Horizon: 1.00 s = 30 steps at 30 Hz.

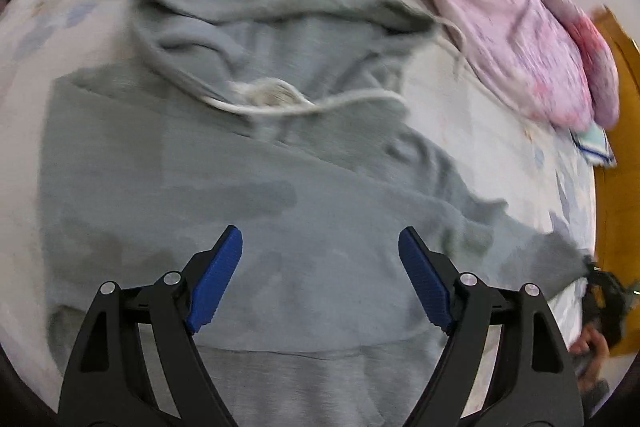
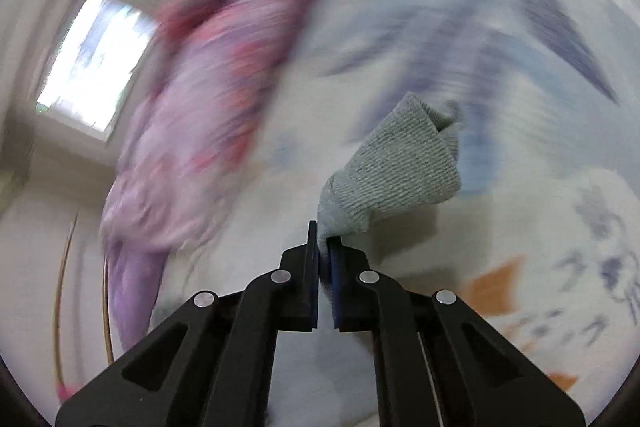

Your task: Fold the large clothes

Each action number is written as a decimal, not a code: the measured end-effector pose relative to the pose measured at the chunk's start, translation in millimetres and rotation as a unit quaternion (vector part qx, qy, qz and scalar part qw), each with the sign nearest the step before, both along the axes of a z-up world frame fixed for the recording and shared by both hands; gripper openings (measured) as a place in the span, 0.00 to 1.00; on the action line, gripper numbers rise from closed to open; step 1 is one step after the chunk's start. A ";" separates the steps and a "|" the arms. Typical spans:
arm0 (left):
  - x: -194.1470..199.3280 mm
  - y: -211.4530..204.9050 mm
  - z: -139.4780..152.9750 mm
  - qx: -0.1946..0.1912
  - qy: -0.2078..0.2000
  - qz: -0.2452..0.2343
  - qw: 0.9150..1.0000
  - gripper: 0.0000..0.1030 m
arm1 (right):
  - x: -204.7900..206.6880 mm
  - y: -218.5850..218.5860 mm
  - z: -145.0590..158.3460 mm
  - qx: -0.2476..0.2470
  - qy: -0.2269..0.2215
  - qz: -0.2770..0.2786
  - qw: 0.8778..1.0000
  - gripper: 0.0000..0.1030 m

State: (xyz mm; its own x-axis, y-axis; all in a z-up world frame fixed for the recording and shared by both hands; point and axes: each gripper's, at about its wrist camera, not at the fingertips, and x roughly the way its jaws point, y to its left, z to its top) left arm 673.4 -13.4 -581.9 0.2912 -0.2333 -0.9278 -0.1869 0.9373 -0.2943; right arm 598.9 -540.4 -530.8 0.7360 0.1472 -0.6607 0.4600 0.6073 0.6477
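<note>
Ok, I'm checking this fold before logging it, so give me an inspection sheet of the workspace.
Surface: bed sheet, pale with a blue print.
Job's things: grey hoodie lying flat, hood away from the camera, white drawstring loose across the chest; one sleeve stretched right.
Clutter: purple quilt bunched along the far edge.
Grippers: left gripper open above the hoodie; right gripper shut on the cuff.
Cables: nothing seen.
Surroundings: window, blurred; wooden panel beside the bed.
</note>
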 end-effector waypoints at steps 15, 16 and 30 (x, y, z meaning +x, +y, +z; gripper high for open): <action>-37.3 91.0 11.7 0.001 0.000 0.114 0.993 0.79 | 51.9 371.6 -73.8 -0.045 0.164 0.438 0.883 0.09; -40.6 92.0 7.5 -0.006 0.007 0.115 0.993 0.79 | 49.7 372.6 -78.5 -0.044 0.177 0.439 0.880 0.09; -54.5 21.2 -25.0 -0.093 0.052 0.064 0.992 0.85 | -0.2 301.6 -30.4 -0.075 0.144 0.365 0.917 0.49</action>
